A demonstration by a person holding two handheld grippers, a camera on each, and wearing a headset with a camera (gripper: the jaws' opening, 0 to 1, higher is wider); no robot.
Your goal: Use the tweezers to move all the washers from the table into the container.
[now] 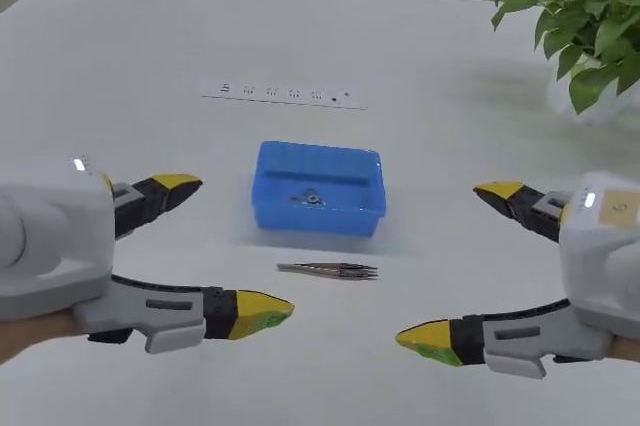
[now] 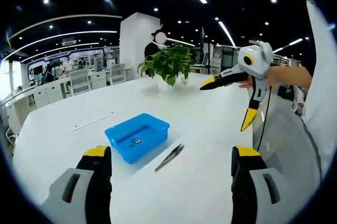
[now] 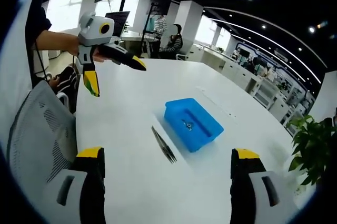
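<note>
L gripper [image 1: 245,246] and R gripper [image 1: 436,264] hover over the white table [image 1: 120,66], one on each side. Both have jaws spread wide w/ nothing between them. The tweezers [image 1: 328,269] lie flat on the table btwn the two grippers, touched by neither. They sit just on the person's side of the blue container [image 1: 318,218], close to it but not touching. A few small washers [image 1: 308,197] sit inside the container, approx. mid-floor; too small to count. Beyond the container a white power strip [image 1: 283,94] lies across the table. A potted plant [image 1: 590,26] stands at the far R. In the R gripper view a mesh chair [image 3: 37,129] stands at the table's edge.
</note>
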